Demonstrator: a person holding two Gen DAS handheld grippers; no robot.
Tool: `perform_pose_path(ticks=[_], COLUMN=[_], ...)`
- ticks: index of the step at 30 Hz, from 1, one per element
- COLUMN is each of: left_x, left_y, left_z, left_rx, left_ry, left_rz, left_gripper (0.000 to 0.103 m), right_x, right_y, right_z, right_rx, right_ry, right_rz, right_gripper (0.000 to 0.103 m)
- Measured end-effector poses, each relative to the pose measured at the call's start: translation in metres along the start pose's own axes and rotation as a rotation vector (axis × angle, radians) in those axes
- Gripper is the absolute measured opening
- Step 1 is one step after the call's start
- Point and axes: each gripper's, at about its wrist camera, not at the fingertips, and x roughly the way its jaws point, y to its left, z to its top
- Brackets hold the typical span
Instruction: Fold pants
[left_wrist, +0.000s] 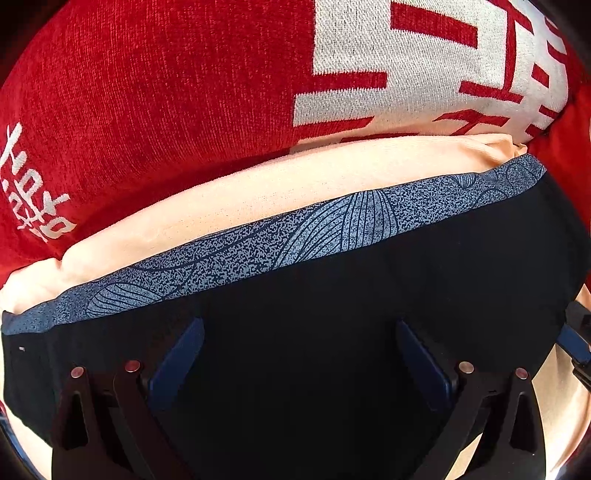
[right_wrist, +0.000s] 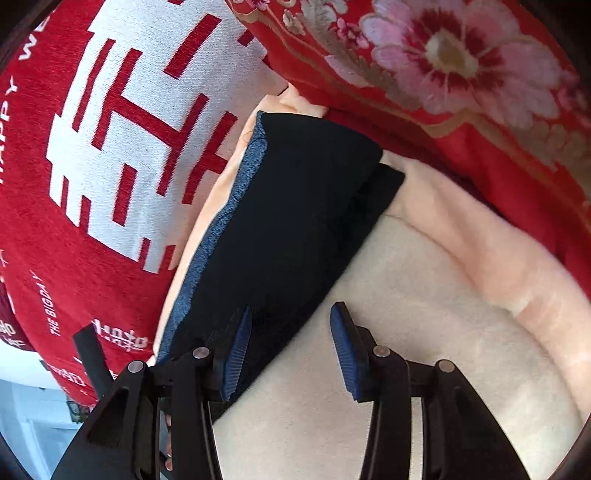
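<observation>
Item: pants (right_wrist: 295, 221), dark with blue patterned waistband (left_wrist: 332, 229), lying folded on the cream blanket (right_wrist: 424, 332) beside the red pillow (left_wrist: 147, 110). I am hovering the left hand-held gripper (left_wrist: 299, 347) wide above the fabric; right hand-held gripper (right_wrist: 290, 347) half-open, straddling the pants' edge, likely to pinch it

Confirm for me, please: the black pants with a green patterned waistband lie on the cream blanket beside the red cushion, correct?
Not quite: the waistband of the black pants is blue-grey, not green, as the left wrist view shows. They do lie on the cream blanket beside the red cushion.
</observation>
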Motion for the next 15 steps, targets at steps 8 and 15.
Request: perform_pose_path(ticks=[8, 15], left_x=[0.001, -0.017], left_y=[0.002, 0.002], left_z=[-0.006, -0.001], left_rx=[-0.009, -0.028], left_ry=[-0.007, 0.003], left_rz=[0.002, -0.015], left_gripper=[0.103, 0.069], right_x=[0.026, 0.028], right_y=[0.014, 0.013], right_z=[0.016, 0.027], right_rx=[-0.016, 0.036], right_ry=[-0.083, -0.018], right_rz=[0.066, 0.033], right_gripper=[0.055, 0.018])
